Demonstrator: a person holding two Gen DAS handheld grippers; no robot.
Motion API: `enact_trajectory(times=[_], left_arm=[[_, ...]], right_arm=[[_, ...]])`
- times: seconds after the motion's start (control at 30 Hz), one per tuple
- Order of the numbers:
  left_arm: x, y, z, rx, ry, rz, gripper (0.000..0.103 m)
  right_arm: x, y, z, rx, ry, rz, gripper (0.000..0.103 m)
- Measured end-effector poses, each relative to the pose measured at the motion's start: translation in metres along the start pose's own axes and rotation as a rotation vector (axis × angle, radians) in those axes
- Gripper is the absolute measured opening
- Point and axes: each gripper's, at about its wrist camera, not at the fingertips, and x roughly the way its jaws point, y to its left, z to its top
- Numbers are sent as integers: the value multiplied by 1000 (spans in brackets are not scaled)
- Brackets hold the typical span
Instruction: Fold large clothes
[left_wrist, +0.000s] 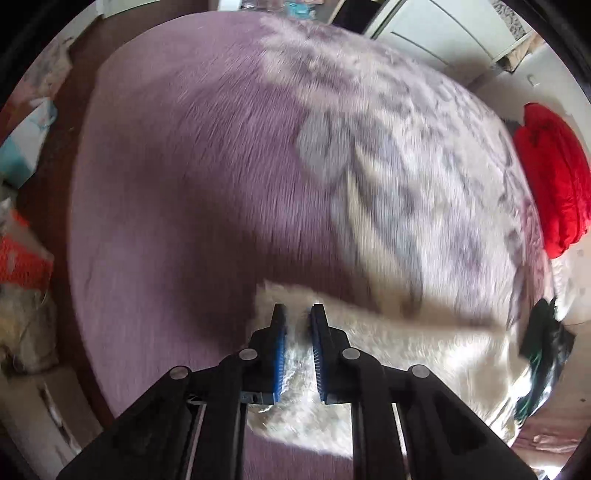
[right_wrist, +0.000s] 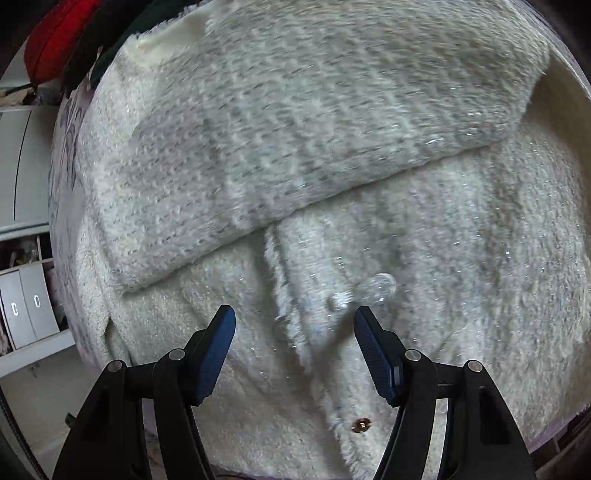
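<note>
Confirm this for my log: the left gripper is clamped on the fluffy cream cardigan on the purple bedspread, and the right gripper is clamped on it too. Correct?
Not quite. The left gripper is shut on the fluffy cream cardigan over the purple bedspread, but the right gripper is open: the right wrist view shows its jaws spread wide above the cardigan, holding nothing.

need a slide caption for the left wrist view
Left gripper shut on the fuzzy white garment, lying on a purple bedspread.
</note>
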Motion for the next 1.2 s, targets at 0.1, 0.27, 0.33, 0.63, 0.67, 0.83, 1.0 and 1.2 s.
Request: enact_trajectory(times=[0.1, 0.27, 0.33, 0.63, 0.67, 0.83, 1.0, 1.2], left_arm=[[22, -6, 34, 32, 12, 12, 6], [18, 10, 60, -2, 166, -112, 8], [-1, 15, 43, 5, 206, -162, 10], [-18, 35, -69, -211, 358, -294, 79], [-11, 31, -78, -245, 364, -316, 79], [21, 38, -88, -488, 278, -362, 76], [-4, 14, -49, -400, 60, -286, 13], [-53, -42, 9, -73, -145, -375, 12]], right_arm=[[7, 21, -8, -37, -9, -49, 69], [13, 32, -15, -30, -6, -118, 70], [16, 41, -12, -18, -1, -119, 70], [6, 61, 11, 26, 7, -170, 70], [7, 64, 12, 25, 3, -178, 70], [18, 88, 23, -16, -18, -223, 70], [20, 105, 18, -36, -30, -246, 70], [35, 115, 6, -22, -43, -250, 70]])
